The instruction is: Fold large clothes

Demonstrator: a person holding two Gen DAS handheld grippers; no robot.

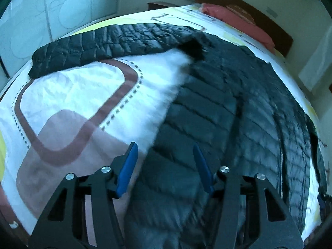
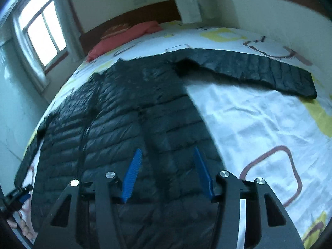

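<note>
A large black quilted down jacket (image 1: 238,114) lies spread flat on the bed. In the left wrist view one sleeve (image 1: 93,45) stretches out to the upper left. My left gripper (image 1: 165,145) hovers over the jacket's side edge, where it meets the sheet. Its blue pads are apart with nothing pressed between them. In the right wrist view the jacket (image 2: 128,103) fills the left half and its other sleeve (image 2: 259,70) reaches to the right. My right gripper (image 2: 167,149) stands open above the jacket's body, near its right edge, holding nothing.
The bed sheet (image 1: 72,95) (image 2: 259,114) is white with brown and yellow shapes. A red pillow (image 1: 238,18) (image 2: 124,37) lies by the dark headboard. A window (image 2: 41,33) is on the left and a pale wardrobe (image 1: 51,10) beyond the bed. A person's fingers (image 2: 22,228) show at the lower left.
</note>
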